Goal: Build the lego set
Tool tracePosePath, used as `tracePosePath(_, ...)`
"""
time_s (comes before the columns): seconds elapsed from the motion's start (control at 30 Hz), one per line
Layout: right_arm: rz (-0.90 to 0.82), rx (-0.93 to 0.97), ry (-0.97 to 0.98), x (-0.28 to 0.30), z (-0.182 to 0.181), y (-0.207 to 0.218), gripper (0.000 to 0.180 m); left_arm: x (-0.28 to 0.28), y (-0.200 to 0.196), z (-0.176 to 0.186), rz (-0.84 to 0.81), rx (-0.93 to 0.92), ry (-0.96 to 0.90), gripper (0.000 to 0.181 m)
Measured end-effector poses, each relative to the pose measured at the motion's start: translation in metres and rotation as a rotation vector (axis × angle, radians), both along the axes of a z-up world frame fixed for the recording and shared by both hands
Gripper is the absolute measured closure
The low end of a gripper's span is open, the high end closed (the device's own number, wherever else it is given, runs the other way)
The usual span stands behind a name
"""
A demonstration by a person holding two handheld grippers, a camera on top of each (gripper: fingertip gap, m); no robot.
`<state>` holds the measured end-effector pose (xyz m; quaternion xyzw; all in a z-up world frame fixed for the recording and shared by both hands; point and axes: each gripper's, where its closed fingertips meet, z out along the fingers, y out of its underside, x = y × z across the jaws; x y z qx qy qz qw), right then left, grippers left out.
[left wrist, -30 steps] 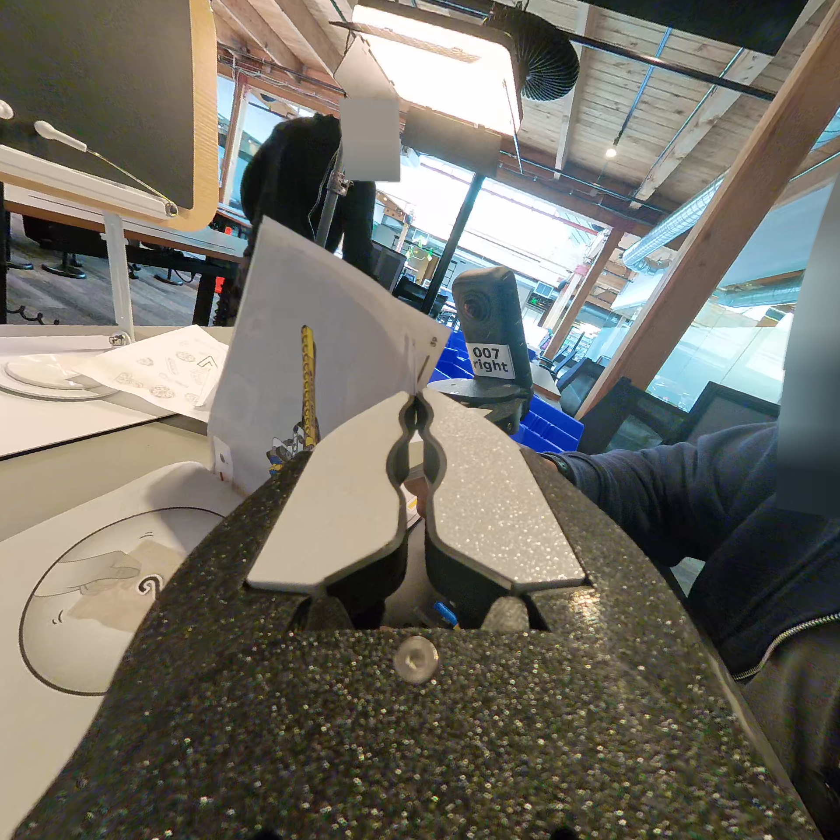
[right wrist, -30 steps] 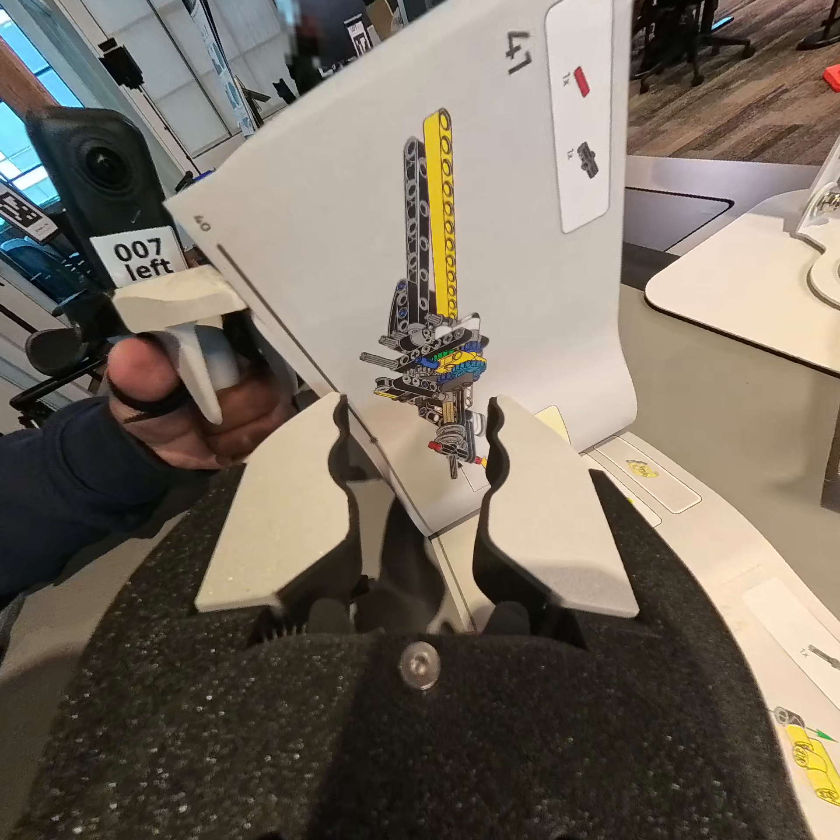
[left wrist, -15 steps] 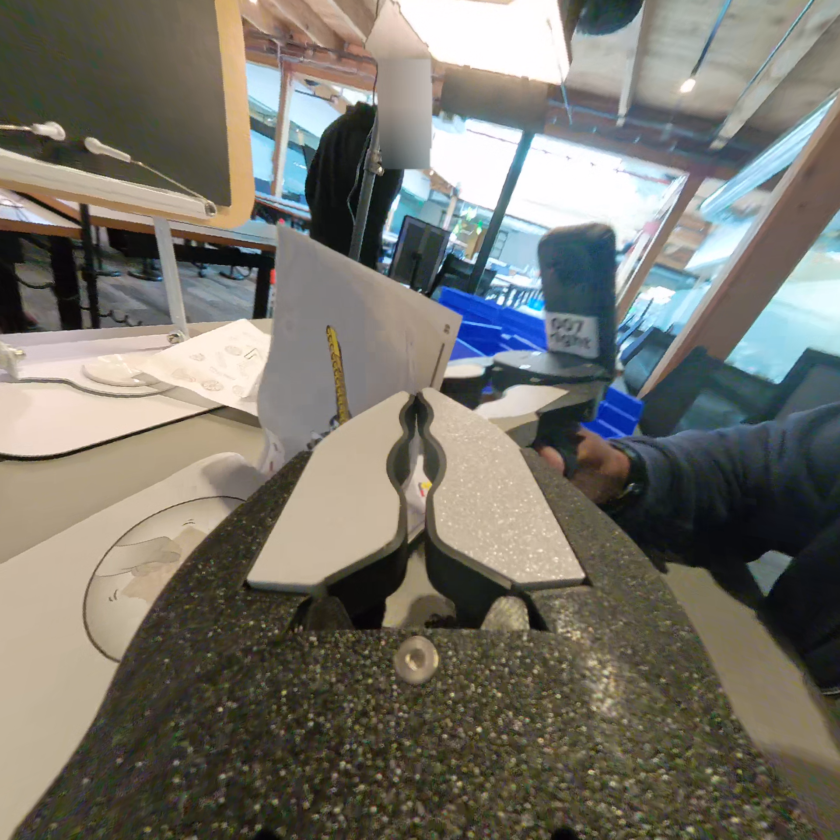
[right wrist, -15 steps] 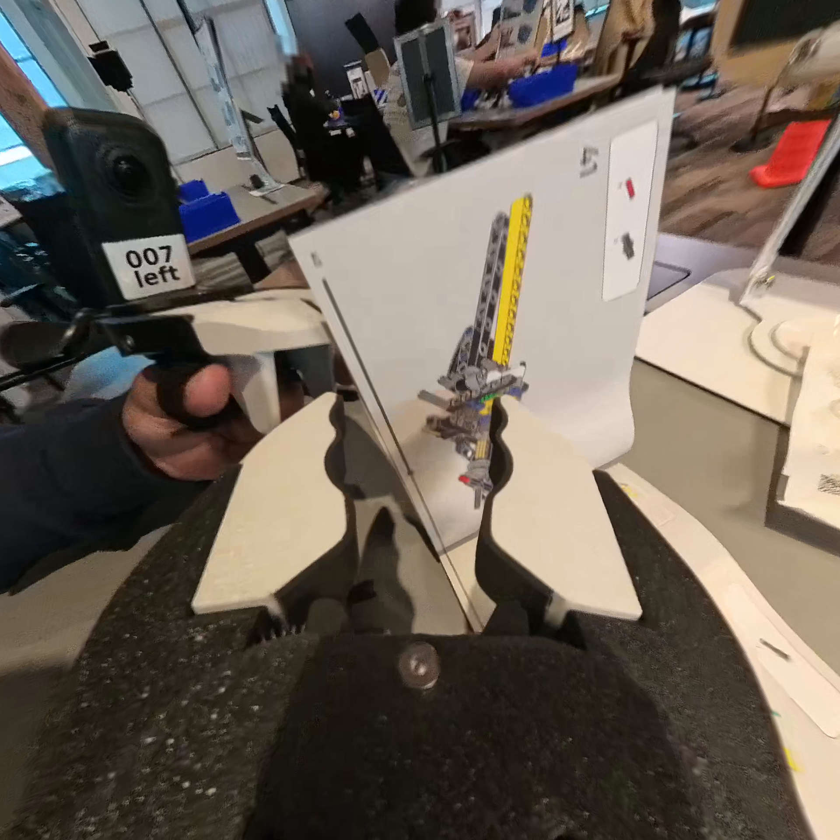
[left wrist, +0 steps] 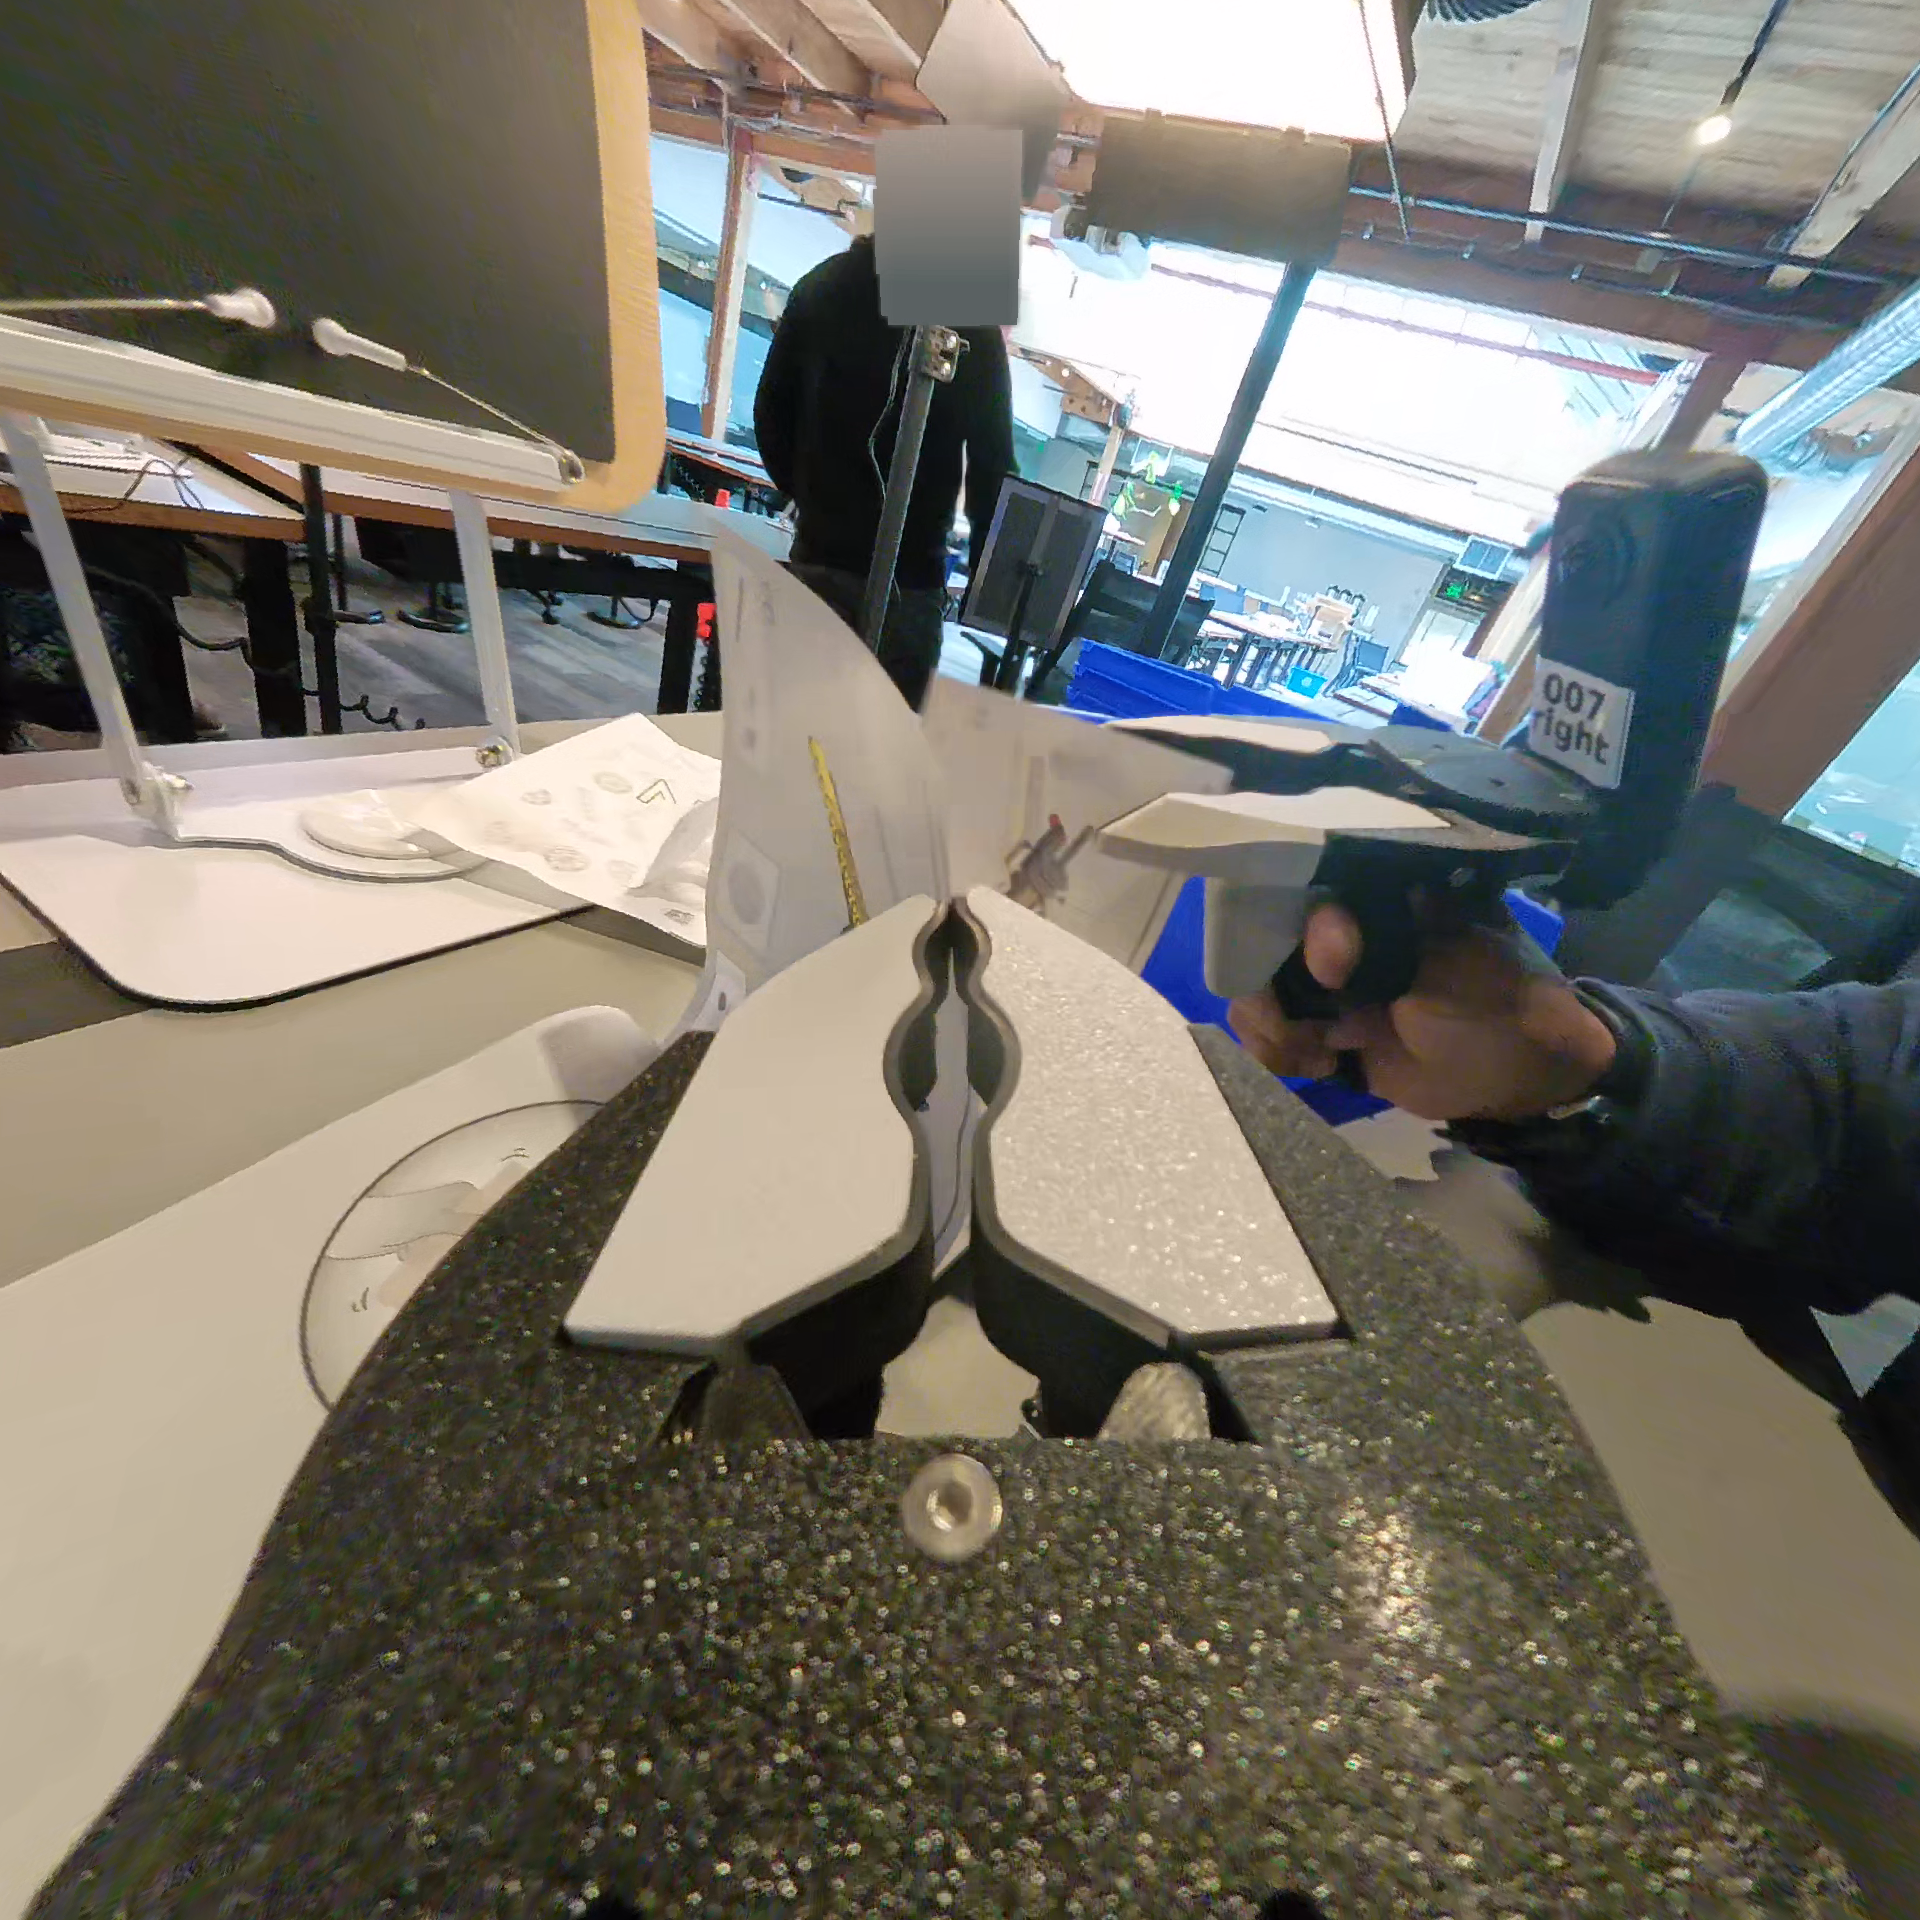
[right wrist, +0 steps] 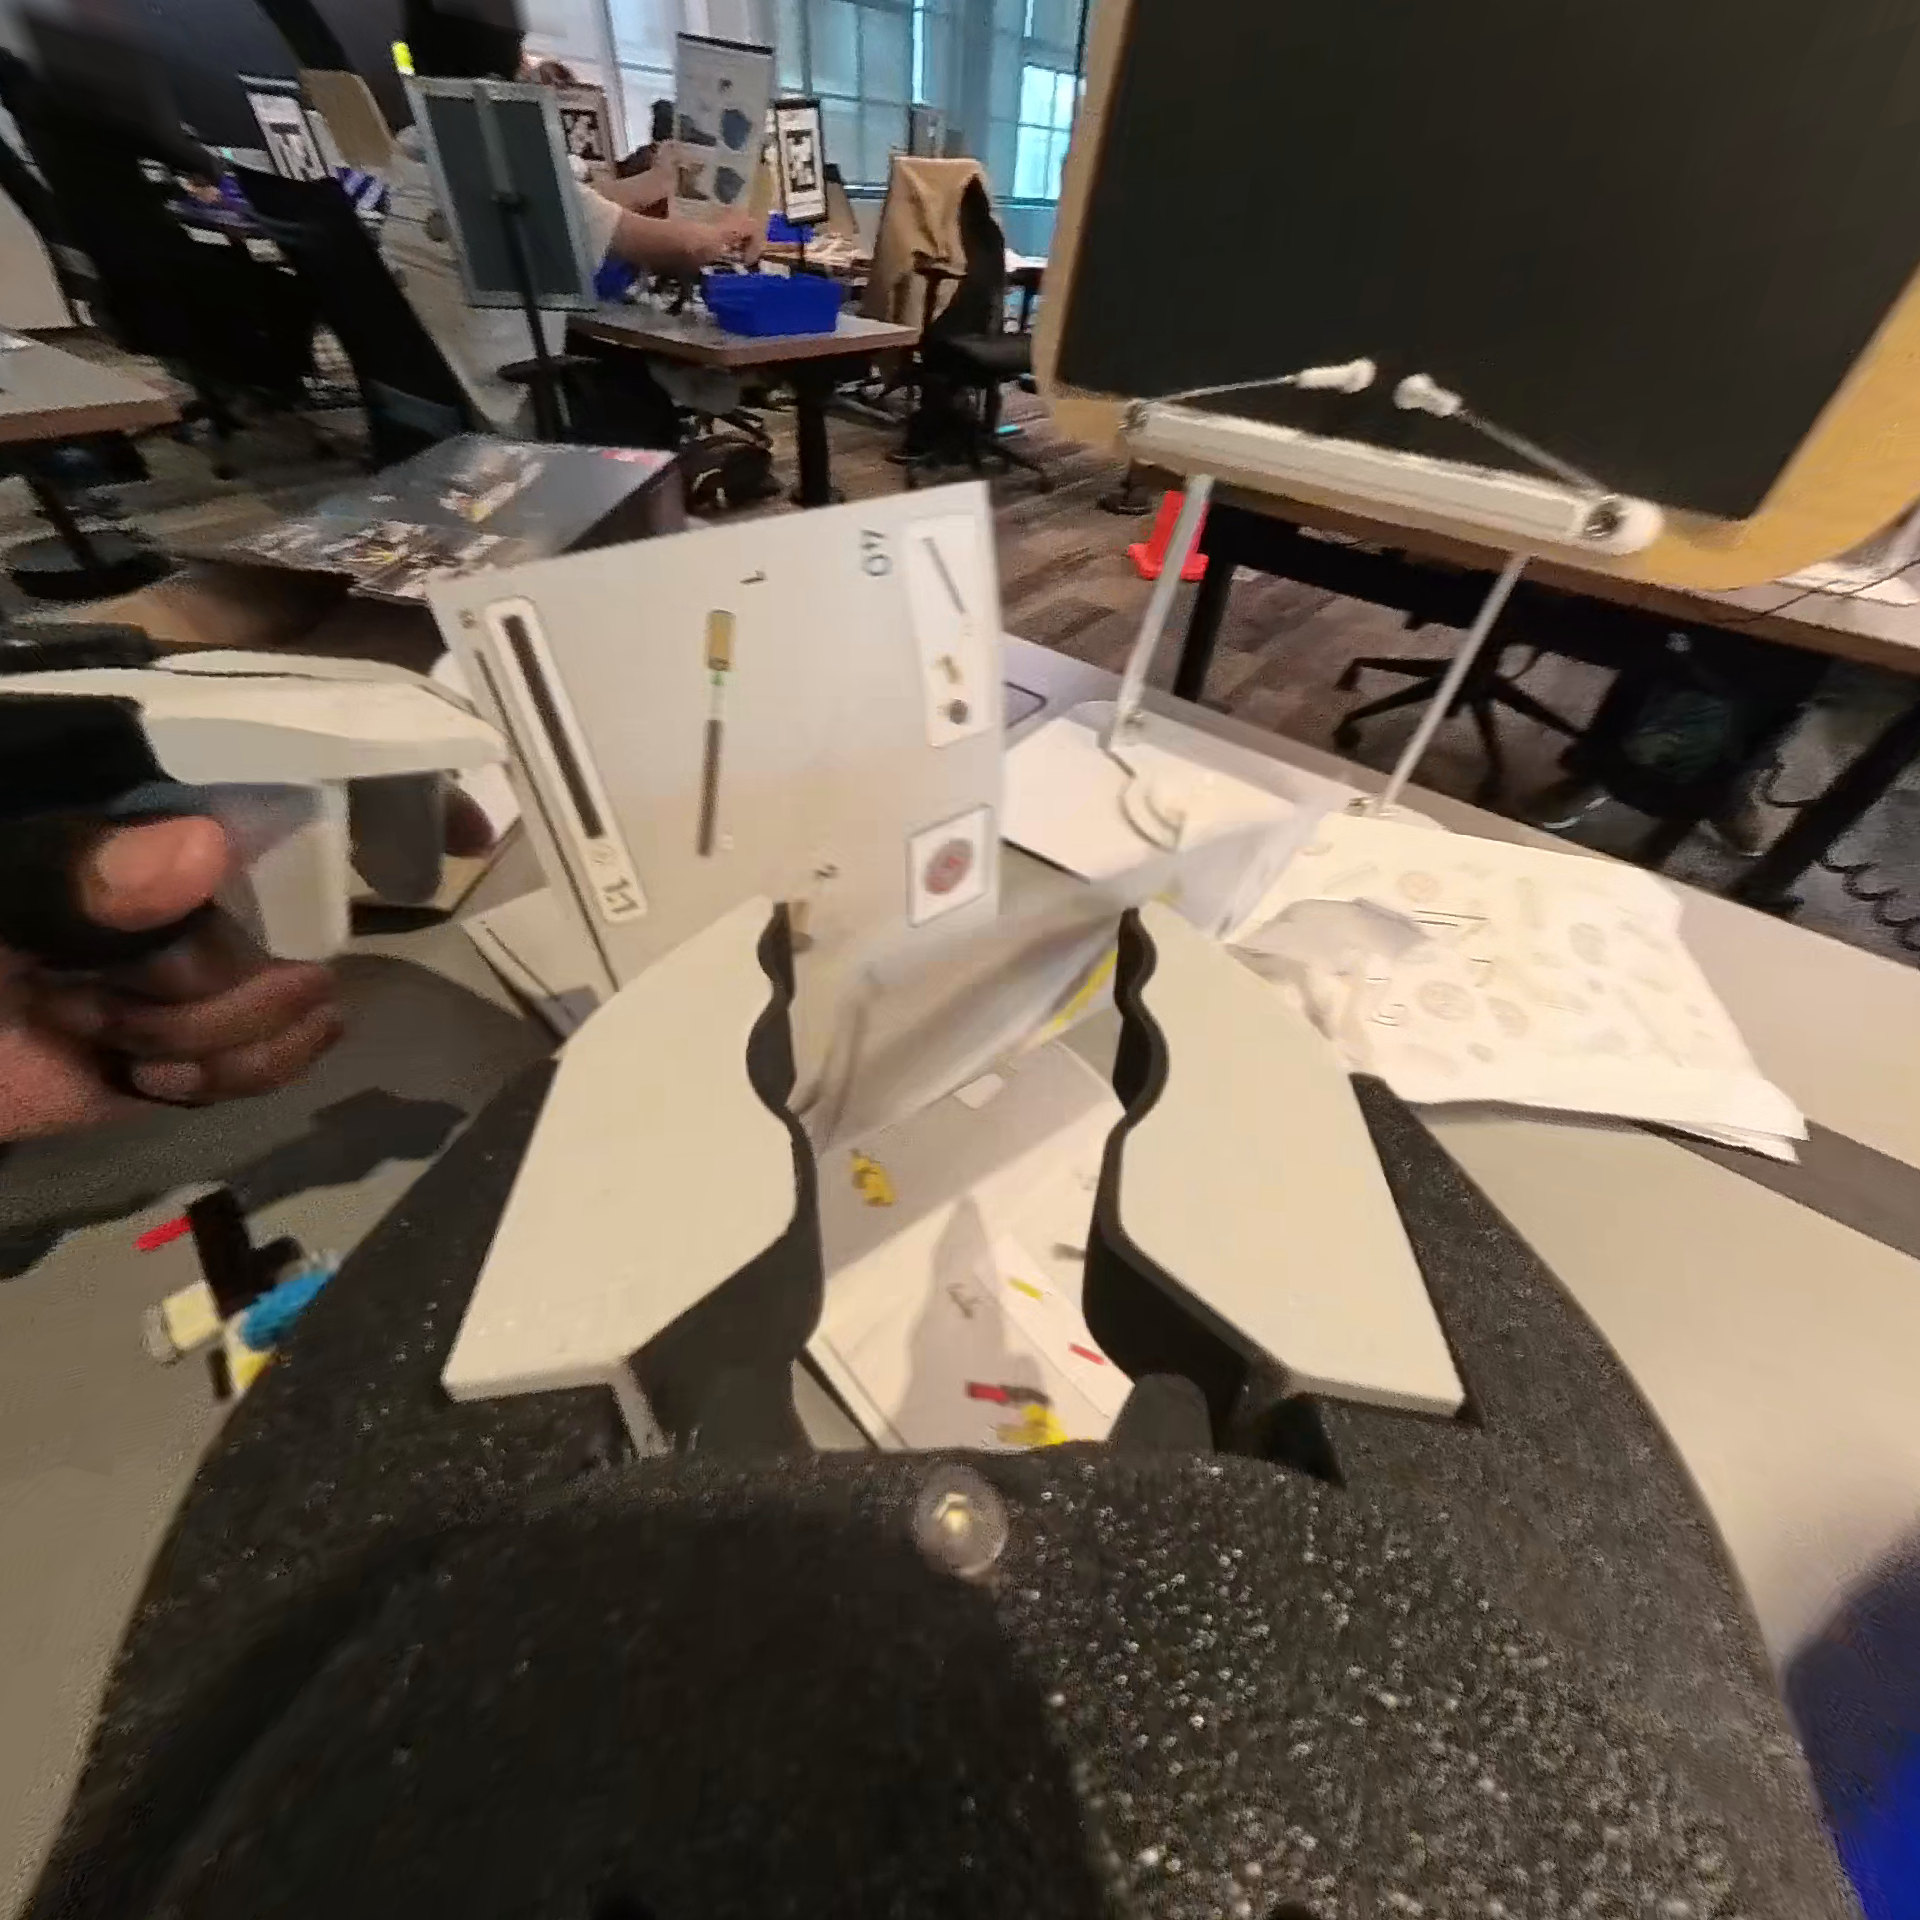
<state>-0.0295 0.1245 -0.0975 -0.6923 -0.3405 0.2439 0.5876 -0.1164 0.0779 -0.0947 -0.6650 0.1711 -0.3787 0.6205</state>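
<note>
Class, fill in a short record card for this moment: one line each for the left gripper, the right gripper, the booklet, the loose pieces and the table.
Left gripper: shut on a booklet page
Right gripper: open, holding nothing
Instruction booklet: one page upright, another blurred mid-turn
Lego pieces: small cluster lying on the table, left of the right gripper
Table: grey, with a loose printed sheet lying flat

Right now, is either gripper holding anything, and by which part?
Left gripper is shut on a page of the white paper instruction booklet, pinching its lower edge. Right gripper is open, holding nothing.
</note>
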Motion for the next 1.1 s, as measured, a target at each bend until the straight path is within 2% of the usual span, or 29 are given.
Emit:
tracePosePath(0.2, -0.030, -0.001, -0.044, 0.025, -0.001, -0.001, 0.119, -0.010, 0.003, 0.000, 0.013, 0.005, -0.012, 0.181)
tracePosePath(0.5, 0.128, -0.133, -0.120, -0.006, -0.065, -0.034, 0.121, -0.027, 0.009, -0.001, 0.057, 0.001, 0.000, 0.181)
tracePosePath(0.8, 0.153, -0.225, -0.081, -0.006, -0.084, -0.028, 0.124, -0.045, 0.007, 0.000, 0.113, 0.011, 0.020, 0.181)
tracePosePath(0.97, 0.159, -0.224, -0.079, -0.006, -0.085, -0.029, 0.125, -0.061, 0.006, -0.008, 0.190, -0.027, 0.053, 0.181)
tracePosePath(1.1, 0.165, -0.213, -0.091, -0.007, -0.086, -0.030, 0.126, -0.081, 0.008, -0.034, 0.332, -0.165, 0.144, 0.181)
